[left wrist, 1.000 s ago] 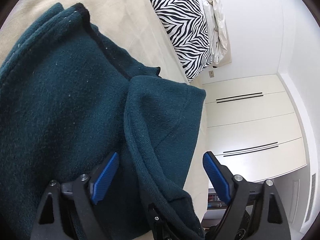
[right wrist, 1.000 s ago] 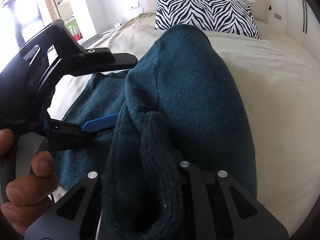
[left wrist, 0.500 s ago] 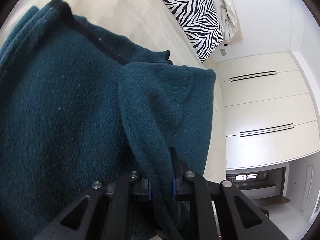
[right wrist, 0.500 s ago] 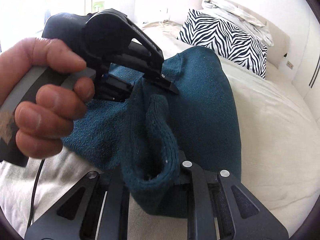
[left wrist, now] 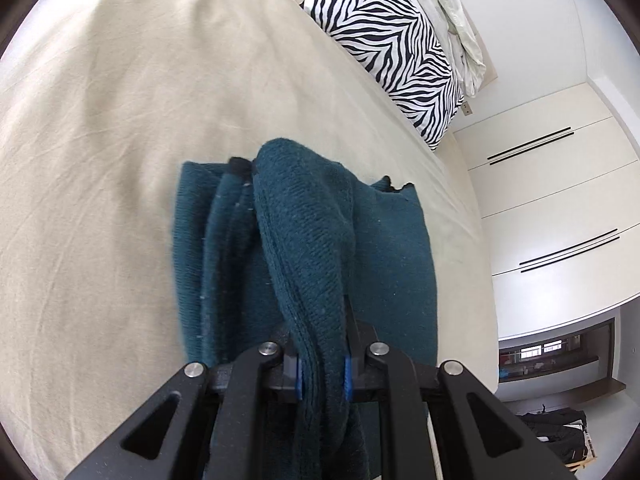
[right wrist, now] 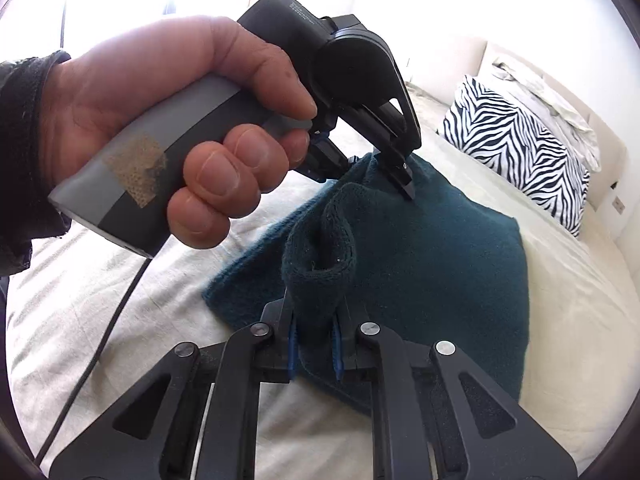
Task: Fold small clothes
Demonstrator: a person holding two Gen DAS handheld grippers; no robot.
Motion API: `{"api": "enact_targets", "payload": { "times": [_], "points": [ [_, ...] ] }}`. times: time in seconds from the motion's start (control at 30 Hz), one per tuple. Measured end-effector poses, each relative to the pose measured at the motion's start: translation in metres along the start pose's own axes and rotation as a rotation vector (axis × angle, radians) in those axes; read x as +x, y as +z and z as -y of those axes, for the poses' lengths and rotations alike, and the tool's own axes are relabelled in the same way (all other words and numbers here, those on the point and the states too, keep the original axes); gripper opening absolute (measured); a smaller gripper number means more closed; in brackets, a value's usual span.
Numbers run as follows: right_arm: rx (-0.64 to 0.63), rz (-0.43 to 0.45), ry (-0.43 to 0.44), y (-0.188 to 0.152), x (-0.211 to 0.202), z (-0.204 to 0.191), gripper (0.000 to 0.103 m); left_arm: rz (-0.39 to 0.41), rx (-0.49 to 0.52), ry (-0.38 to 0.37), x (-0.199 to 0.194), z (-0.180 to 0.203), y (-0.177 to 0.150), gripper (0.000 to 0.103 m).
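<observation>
Both grippers, left gripper (left wrist: 322,374) and right gripper (right wrist: 314,346), clamped on teal sweater (right wrist: 440,248), zebra pillow (right wrist: 516,148) at two o'clock, left hand (right wrist: 168,120) blocked ten o'clock.

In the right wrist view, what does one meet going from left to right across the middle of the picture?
Hand → left tool → sweater → zebra pillow
</observation>
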State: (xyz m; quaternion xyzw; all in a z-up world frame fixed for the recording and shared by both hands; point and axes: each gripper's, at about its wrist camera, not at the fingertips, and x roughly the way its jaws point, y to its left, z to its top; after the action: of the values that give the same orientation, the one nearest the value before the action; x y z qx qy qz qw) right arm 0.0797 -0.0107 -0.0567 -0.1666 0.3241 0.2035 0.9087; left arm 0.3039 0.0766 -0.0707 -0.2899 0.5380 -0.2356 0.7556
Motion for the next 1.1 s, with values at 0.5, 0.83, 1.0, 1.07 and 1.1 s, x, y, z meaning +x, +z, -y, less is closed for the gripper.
{"api": "enact_targets", "payload": {
  "times": [0.5,0.83,1.0,1.07,1.1],
  "points": [
    [0.283,-0.109,0.332,-0.010,0.012,0.052,0.025,0.092,0.025,0.076,-0.036,-0.021,-0.007,0.027],
    [0.684,-0.020,0.428,-0.077,-0.059,0.193,0.025,0.199,0.347,0.265,-0.049,0.064,-0.063,0.042],
    [0.895,0.040,0.496,-0.092,-0.048,0.261,0.025,0.174,0.366,0.387,-0.012,0.032,-0.084,0.040],
    [0.957,-0.033,0.521,-0.092,-0.032,0.259,0.025,0.204,0.351,0.345,-0.015,0.019,-0.087,0.034],
    [0.972,-0.103,0.505,-0.103,-0.019,0.261,0.025,0.206,0.345,0.336,-0.016,0.017,-0.087,0.034]
  ]
}}
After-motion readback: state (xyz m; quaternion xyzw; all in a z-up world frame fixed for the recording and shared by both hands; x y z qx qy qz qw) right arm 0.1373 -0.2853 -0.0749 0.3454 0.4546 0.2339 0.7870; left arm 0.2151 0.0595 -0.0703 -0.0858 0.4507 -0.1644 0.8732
